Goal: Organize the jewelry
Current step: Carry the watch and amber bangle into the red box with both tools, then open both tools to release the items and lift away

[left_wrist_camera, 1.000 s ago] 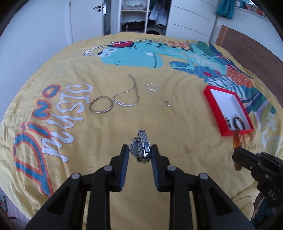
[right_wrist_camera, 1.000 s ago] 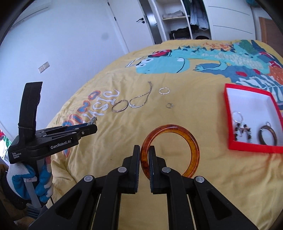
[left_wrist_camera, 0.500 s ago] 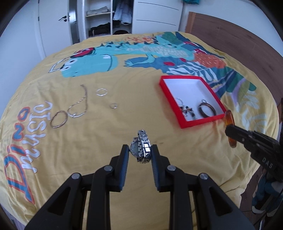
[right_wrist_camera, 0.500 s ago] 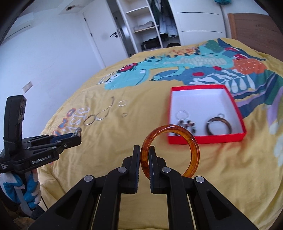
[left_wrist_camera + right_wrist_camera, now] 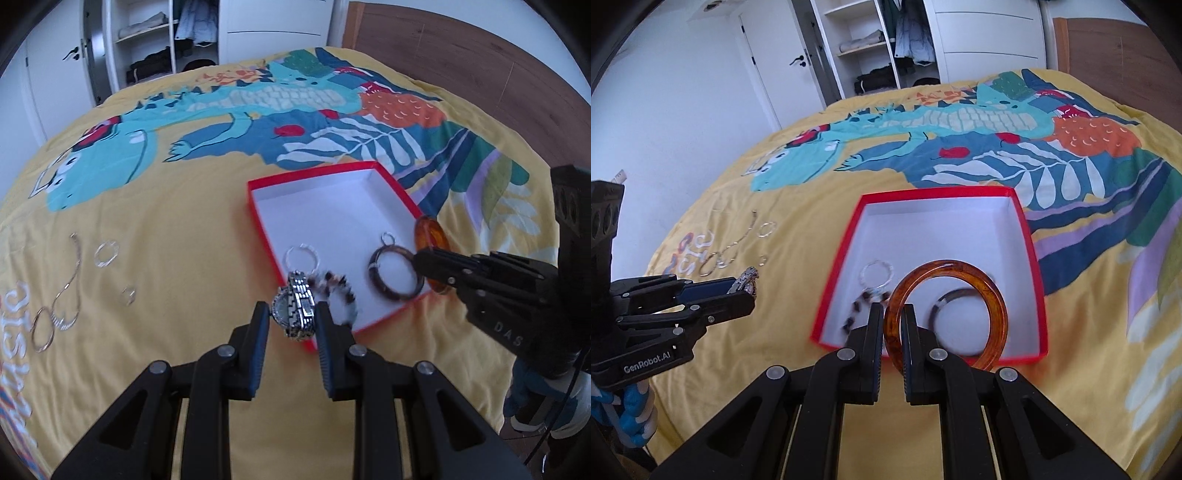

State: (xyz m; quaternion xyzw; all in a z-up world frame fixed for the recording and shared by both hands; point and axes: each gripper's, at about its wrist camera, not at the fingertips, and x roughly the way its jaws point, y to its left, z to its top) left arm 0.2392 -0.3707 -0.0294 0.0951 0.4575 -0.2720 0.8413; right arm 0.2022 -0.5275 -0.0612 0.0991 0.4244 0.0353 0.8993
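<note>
Red box (image 5: 1032, 266), white inside, lid off, lying on the yellow bedspread (image 5: 192, 206); taken here as the landmark. Inside the box, near its front wall: a dark bangle (image 5: 395, 275), a silver hoop (image 5: 301, 256) and a beaded piece (image 5: 332, 286), all blurred. Right gripper (image 5: 894, 325): jaws nearly closed on the rim of an amber bangle (image 5: 995, 299), which hangs upright over the front part of the box, not yet touching its floor as far as can be told. Left gripper (image 5: 291, 321): jaws partly closed, pinching a silver watch (image 5: 295, 312) by its band, held just outside the box's front left corner. To the left of the box, well apart from it, on the bedspread: a chain necklace (image 5: 72, 273), a thin bangle (image 5: 42, 328) and two small rings (image 5: 106, 253). Step in hand, as judged: delivery of both held pieces to the box. Next move calls for lowering the amber bangle into the bare white floor beyond the dark bangle and opening the jaws; the watch needs carrying over the front wall first.
</note>
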